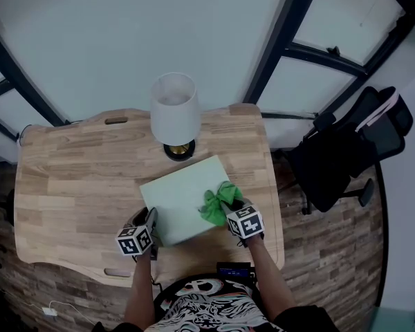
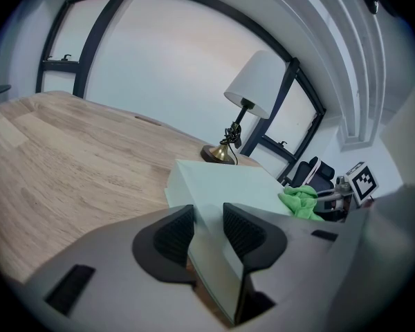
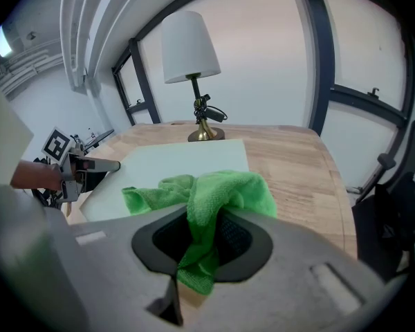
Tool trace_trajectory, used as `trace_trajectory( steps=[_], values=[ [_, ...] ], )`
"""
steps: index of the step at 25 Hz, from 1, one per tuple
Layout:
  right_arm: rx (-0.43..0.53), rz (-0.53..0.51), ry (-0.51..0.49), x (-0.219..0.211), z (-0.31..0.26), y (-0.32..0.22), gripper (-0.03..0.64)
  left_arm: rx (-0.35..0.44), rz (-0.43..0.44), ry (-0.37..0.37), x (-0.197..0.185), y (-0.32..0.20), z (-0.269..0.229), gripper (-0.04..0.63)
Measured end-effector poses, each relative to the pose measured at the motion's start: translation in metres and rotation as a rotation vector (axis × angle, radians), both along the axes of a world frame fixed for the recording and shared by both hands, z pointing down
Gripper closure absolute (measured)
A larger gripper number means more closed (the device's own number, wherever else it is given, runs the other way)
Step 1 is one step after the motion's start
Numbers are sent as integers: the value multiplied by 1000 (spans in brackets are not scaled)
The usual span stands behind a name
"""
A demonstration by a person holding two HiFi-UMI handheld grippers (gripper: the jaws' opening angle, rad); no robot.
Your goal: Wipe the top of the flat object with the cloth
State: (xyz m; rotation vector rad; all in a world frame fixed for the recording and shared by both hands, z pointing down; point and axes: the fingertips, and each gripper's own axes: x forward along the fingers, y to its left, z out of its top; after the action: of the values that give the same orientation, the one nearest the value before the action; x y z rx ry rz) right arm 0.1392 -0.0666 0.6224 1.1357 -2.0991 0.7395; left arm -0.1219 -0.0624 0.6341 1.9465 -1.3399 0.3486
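Observation:
A pale green flat slab [image 1: 180,196] lies on the wooden table, in front of a lamp. My left gripper [image 1: 151,221] is shut on the slab's near left corner [image 2: 209,254], its pads either side of the edge. A bright green cloth [image 1: 216,204] rests on the slab's right part. My right gripper [image 1: 229,211] is shut on the cloth [image 3: 214,206], which bunches out ahead of the jaws onto the slab [image 3: 173,168]. The left gripper view shows the cloth [image 2: 301,200] and the right gripper's marker cube [image 2: 362,178] across the slab.
A table lamp with a white shade [image 1: 174,109] and brass base [image 1: 179,149] stands just beyond the slab. The table's right edge [image 1: 275,185] is near the slab. A black office chair [image 1: 346,151] stands on the floor to the right. Dark window frames run behind.

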Motion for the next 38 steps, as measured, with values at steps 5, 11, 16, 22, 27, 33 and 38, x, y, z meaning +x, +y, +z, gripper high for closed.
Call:
trace_trajectory(
  steps=[5,11,16,22,27,33,38],
  values=[
    [-45,-19,17,1,0,-2,546,-1,7,5,2,-1,0,462],
    [-53,-28,28,0,0,-9,546,2,20,10,5,-1,0,462],
    [-54,-52,39,-4,1,-18,546,0,22,12,5,0,0,462],
    [-47,-63,37,-8,0,-29,546,2,25,14,5,0,-1,460],
    [-45,-68,32,-11,0,-37,546,0,27,21,6,0,-2,460],
    [-40,-74,19,-13,0,-46,546,-1,21,21,7,-1,-2,460],
    [-40,-84,17,-17,-2,-54,546,-2,15,26,7,1,-3,460]
  ],
)
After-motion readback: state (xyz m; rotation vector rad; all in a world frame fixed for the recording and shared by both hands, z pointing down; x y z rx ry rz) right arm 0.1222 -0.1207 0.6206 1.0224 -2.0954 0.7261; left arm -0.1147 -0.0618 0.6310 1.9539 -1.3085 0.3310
